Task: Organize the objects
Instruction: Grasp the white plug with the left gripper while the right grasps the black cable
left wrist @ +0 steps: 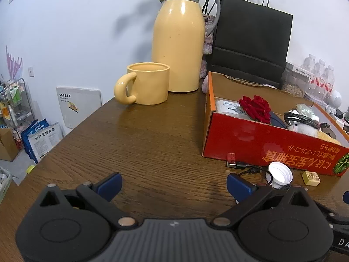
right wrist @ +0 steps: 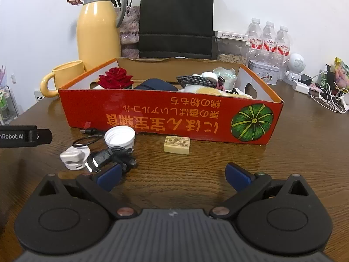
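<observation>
Status check, task partly done as far as the views show

In the red cardboard box with orange lettering and a green pumpkin print (right wrist: 170,118): a red fabric rose (right wrist: 115,77), a dark blue pouch (right wrist: 156,86), a coiled black braided cable (right wrist: 195,79), plus white and pale items behind it that I cannot identify. Judged as already sorted.

Still loose on the brown wood-grain table (right wrist: 218,163), all just in front of the box's near wall:
- white ribbed plastic screw cap (right wrist: 119,135), lying open side up
- small cream rectangular block with printed top (right wrist: 176,144), near the middle of the box front
- white plug-style charger (right wrist: 73,156)
- tangled black USB cable (right wrist: 111,157), touching the charger and running up to the cap

Left gripper (left wrist: 174,185): blue pads spread wide, nothing between them, low over bare table to the left of the pile. Right gripper (right wrist: 173,176): likewise wide open and empty, its left pad just beside the black cable.

Yellow ceramic mug (left wrist: 148,83) and tall yellow thermos jug with grey collar (left wrist: 178,35) stand left of the box (unclear whether they count as items to organise).

Remaining, by my estimate: four small items to go into the box; the cable tangle looks the most awkward to lift cleanly
</observation>
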Motion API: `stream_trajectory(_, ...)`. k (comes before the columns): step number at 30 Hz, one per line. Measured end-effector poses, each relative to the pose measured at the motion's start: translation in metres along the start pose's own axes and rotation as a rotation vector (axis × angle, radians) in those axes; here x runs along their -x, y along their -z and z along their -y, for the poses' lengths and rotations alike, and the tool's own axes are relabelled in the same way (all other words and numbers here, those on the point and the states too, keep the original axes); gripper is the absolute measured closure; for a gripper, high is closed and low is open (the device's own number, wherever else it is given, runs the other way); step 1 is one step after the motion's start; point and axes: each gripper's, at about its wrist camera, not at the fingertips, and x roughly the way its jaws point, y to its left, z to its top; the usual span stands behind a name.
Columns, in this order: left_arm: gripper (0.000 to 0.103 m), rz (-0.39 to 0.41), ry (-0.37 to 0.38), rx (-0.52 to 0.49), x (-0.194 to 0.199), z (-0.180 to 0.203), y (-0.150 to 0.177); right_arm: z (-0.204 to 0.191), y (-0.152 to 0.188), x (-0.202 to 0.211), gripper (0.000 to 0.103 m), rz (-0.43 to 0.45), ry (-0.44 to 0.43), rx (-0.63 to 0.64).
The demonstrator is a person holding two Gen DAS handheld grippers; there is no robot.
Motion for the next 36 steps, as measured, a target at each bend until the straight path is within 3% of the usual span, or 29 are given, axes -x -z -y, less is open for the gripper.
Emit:
stream_trajectory(6,0.001,0.001,0.029,-0.004,-0.001,0.002,0.001,-0.004,-0.001,0.006,0.0,0.051,-0.025,-0.001)
stream_trajectory(11,0.001,0.0,0.029,-0.011,-0.004,0.005,0.001,0.0,0.0,0.008,0.0,0.037,-0.04,0.01)
stream_trajectory(21,0.003,0.016,0.038,-0.004,-0.007,0.005,0.0,-0.011,-0.006,0.005,0.008,0.041,-0.179,0.113)
stream_trajectory(27,0.004,0.016,0.037,0.001,-0.009,0.004,0.0,-0.027,-0.011,-0.013,0.024,-0.014,-0.247,0.202)
stream_trajectory(31,0.006,0.018,0.046,0.002,-0.009,0.003,0.0,-0.03,-0.013,-0.021,0.049,-0.052,-0.309,0.22)
stream_trajectory(36,0.012,0.04,0.075,-0.004,-0.004,0.004,0.0,-0.027,-0.011,-0.013,0.054,-0.018,-0.336,0.224)
